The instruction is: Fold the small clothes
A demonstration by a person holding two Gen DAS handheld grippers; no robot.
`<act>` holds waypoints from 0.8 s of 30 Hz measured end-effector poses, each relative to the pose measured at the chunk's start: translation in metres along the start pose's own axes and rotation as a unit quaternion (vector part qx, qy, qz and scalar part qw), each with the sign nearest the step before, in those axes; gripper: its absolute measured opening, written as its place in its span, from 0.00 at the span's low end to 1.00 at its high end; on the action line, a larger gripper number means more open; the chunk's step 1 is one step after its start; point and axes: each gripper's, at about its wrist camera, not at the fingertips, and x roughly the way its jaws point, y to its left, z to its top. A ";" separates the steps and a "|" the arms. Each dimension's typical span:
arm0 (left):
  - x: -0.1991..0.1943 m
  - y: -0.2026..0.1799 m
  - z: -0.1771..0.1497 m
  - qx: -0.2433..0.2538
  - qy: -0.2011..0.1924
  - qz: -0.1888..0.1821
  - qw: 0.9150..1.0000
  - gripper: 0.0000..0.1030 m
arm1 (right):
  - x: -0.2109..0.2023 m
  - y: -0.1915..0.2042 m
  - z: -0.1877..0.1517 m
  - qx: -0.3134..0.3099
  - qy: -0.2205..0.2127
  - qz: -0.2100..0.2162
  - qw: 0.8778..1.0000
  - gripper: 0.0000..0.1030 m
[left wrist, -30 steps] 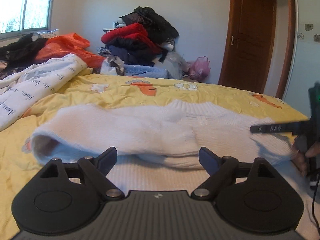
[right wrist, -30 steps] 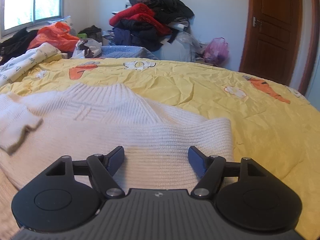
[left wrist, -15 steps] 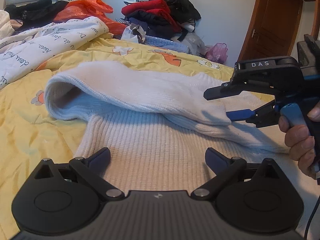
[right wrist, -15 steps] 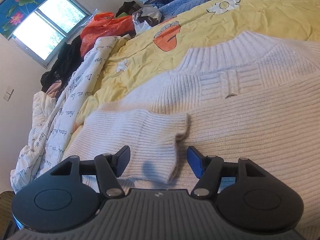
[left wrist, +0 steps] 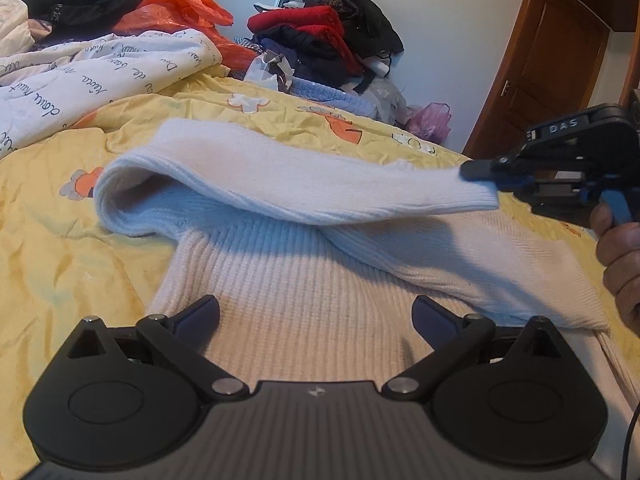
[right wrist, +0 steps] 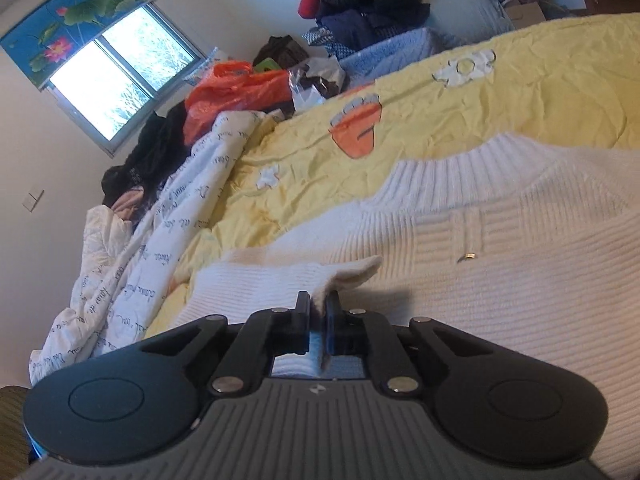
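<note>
A white ribbed knit sweater [left wrist: 304, 292] is lying spread on a yellow bedsheet [left wrist: 52, 264] printed with orange and white cartoon shapes. Its left sleeve [left wrist: 280, 176] is being held up off the body of the sweater and is stretching across it toward the right, casting a shadow on the knit below. The cuff of that sleeve [right wrist: 348, 270] is sitting between the jaws of the right gripper [right wrist: 318, 308], which are clenched on it; in the left wrist view the same right gripper [left wrist: 486, 174] is showing at the right edge with the person's right hand [left wrist: 620, 256] wrapping its handle. The other sleeve is lying folded across the sweater's lower right part. The ribbed collar [right wrist: 464, 160] is facing the far side of the bed, and a small metal ring-like fastener [right wrist: 468, 257] is sitting on the chest.

The left gripper [left wrist: 316, 314] is hovering low over the sweater's hem area, with its jaws spread wide and gripping nothing.

A white quilt with script lettering [left wrist: 76, 80] is bunching at the left of the bed, beside an orange plastic bag [left wrist: 180, 12] and dark garments. A pile of red, black and navy clothes [left wrist: 328, 36] is stacking against the far wall, with a pink plastic bag [left wrist: 432, 120] near a brown wooden door [left wrist: 540, 80]. A window [right wrist: 116, 84] under a lotus-print blind [right wrist: 68, 16] is letting in daylight.
</note>
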 end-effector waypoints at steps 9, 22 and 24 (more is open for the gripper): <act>0.000 -0.001 0.000 0.002 0.001 0.003 1.000 1.00 | -0.094 -0.059 0.032 -0.008 -0.055 -0.056 0.997 0.07; 0.003 -0.009 -0.001 0.021 0.006 0.016 1.000 1.00 | -0.151 -0.178 -0.005 0.090 -0.078 -0.154 0.981 0.04; 0.004 -0.011 -0.001 0.025 0.007 0.020 0.999 1.00 | -0.156 -0.182 -0.009 0.099 -0.091 -0.145 0.980 0.16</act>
